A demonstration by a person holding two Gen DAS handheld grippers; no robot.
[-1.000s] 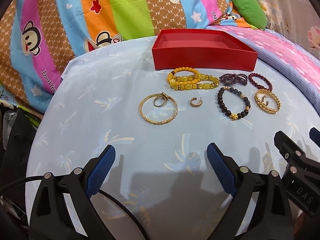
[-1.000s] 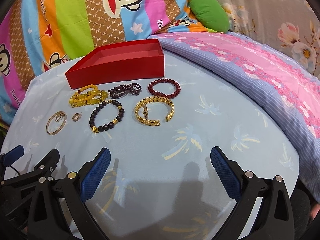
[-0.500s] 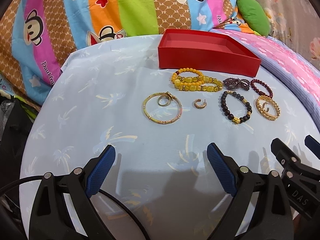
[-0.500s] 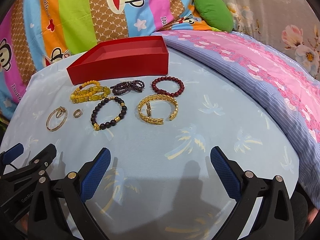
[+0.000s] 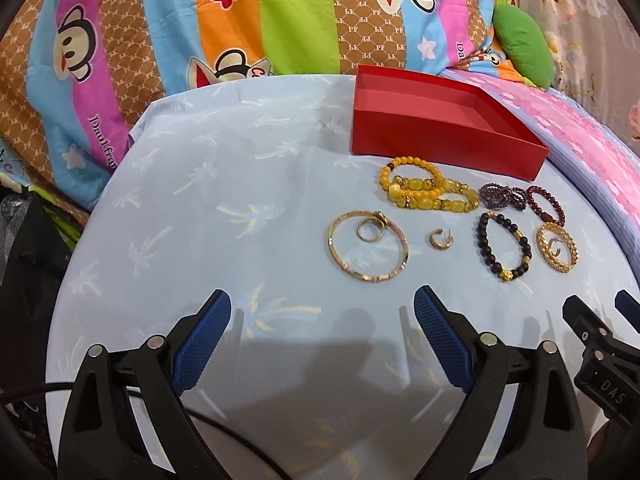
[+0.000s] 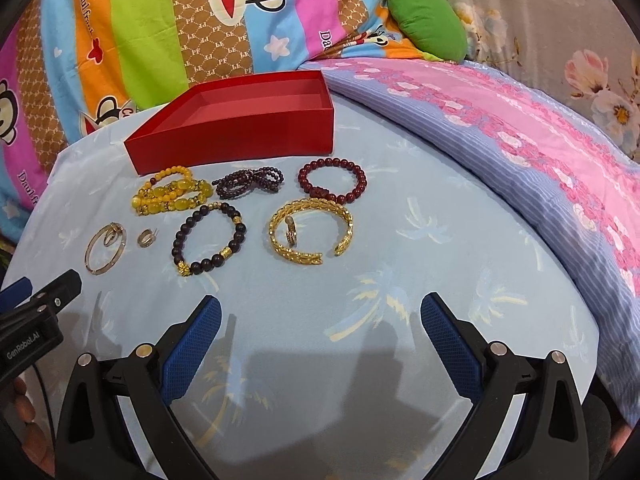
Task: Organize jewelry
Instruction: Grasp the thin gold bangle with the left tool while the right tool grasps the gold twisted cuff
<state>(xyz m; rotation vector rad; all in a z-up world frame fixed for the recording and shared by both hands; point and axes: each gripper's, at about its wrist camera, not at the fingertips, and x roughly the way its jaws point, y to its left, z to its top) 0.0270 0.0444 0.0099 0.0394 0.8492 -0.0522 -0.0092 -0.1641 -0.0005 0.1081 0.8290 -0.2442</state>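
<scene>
An empty red box (image 5: 440,142) (image 6: 236,148) stands at the back of a light blue cloth. In front of it lie yellow bead bracelets (image 5: 428,190) (image 6: 170,196), a purple bead strand (image 5: 502,196) (image 6: 248,182), a dark red bead bracelet (image 5: 546,205) (image 6: 332,180), a black bead bracelet (image 5: 504,247) (image 6: 210,242), a gold cuff (image 5: 557,247) (image 6: 312,232), a thin gold bangle (image 5: 368,246) (image 6: 105,248) and a small ring (image 5: 440,238) (image 6: 146,237). My left gripper (image 5: 322,312) and right gripper (image 6: 320,316) are open and empty, short of the jewelry.
A striped cartoon-monkey blanket (image 5: 240,20) rises behind the cloth. A pink and blue quilt (image 6: 520,140) and a green cushion (image 6: 428,26) lie to the right. Dark clutter (image 5: 28,260) sits off the left edge.
Both grippers have drifted slightly, so the jewelry sits a little further right in the left view and lower in the right view. No item has moved on the cloth.
</scene>
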